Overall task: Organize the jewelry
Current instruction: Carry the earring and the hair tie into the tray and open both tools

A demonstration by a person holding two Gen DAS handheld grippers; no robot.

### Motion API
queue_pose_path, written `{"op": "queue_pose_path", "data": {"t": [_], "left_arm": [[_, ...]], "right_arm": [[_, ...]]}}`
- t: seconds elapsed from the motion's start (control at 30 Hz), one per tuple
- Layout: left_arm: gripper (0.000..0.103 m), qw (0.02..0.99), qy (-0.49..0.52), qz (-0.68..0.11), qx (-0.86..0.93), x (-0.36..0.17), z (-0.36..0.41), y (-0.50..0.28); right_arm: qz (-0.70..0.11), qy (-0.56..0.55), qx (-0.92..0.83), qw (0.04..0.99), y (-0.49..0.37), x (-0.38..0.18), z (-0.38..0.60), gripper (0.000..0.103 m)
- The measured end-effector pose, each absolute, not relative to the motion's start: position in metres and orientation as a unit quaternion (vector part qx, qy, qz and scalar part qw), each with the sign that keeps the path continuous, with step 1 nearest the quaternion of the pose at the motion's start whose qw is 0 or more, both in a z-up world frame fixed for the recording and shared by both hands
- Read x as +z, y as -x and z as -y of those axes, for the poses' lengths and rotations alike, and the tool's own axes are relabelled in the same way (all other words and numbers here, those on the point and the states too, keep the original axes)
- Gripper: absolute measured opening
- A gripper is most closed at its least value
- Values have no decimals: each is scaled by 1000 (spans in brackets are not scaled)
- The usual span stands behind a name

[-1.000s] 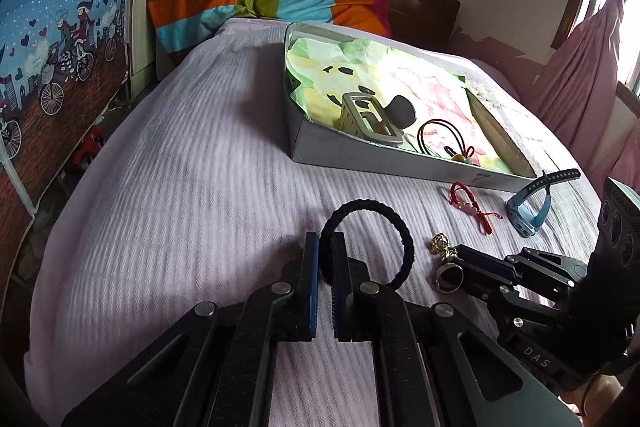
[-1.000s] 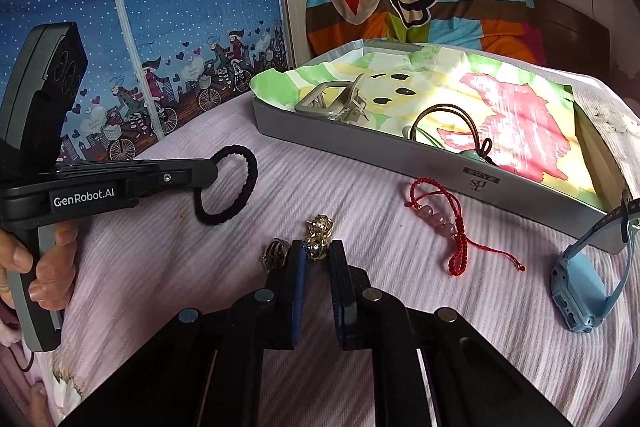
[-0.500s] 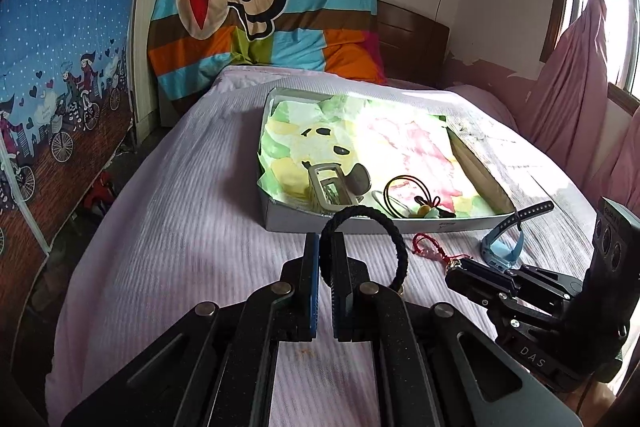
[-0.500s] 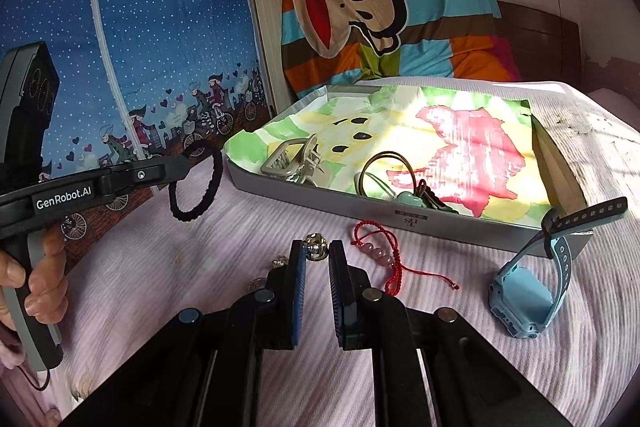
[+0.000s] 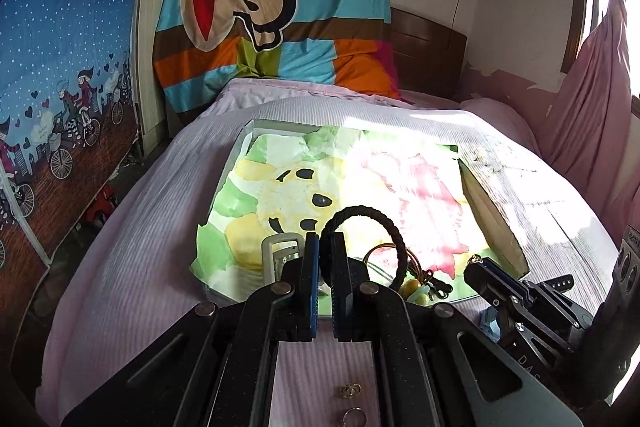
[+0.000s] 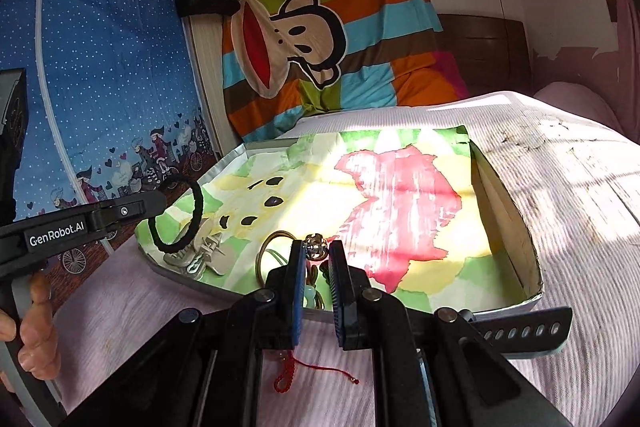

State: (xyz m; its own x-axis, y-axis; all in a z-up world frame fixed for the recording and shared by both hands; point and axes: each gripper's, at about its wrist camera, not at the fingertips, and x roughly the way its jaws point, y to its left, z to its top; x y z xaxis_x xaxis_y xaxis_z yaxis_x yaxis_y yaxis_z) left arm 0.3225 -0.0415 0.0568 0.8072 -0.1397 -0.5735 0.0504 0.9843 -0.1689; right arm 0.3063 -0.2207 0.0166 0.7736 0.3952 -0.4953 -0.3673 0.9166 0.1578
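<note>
My left gripper (image 5: 326,239) is shut on a black braided hair tie (image 5: 384,227), which hangs over the near left part of the tray (image 5: 240,155). The right wrist view shows the same hair tie (image 6: 180,215) above a grey hair clip (image 6: 200,255). My right gripper (image 6: 316,255) is shut on a small gold and silver ring (image 6: 313,242), held just over the tray's near edge. The tray is lined with green, yellow and pink paper. Thin hair ties (image 6: 272,247) with beads lie in it below the ring.
A red string bracelet (image 6: 292,371) and a blue watch with a dark strap (image 6: 520,327) lie on the pale pink bedspread in front of the tray. Two small rings (image 5: 351,390) lie on the bed under the left gripper. A hand (image 6: 36,339) holds the left gripper's handle.
Both grippers have lifted off the bed and moved forward to the tray's near edge, carrying the hair tie and the ring. The bracelet and watch stayed on the bed.
</note>
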Motion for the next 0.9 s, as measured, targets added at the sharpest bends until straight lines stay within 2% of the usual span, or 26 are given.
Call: {"op": "queue_pose_path", "data": {"t": [0.53, 0.9], "left_arm": [[3, 923, 5, -381, -46, 7, 75, -384], [3, 915, 6, -400, -48, -9, 74, -385]], "right_arm": [[-339, 67, 193, 918, -328, 0, 212, 11], [-345, 53, 199, 916, -329, -1, 216, 11]]}}
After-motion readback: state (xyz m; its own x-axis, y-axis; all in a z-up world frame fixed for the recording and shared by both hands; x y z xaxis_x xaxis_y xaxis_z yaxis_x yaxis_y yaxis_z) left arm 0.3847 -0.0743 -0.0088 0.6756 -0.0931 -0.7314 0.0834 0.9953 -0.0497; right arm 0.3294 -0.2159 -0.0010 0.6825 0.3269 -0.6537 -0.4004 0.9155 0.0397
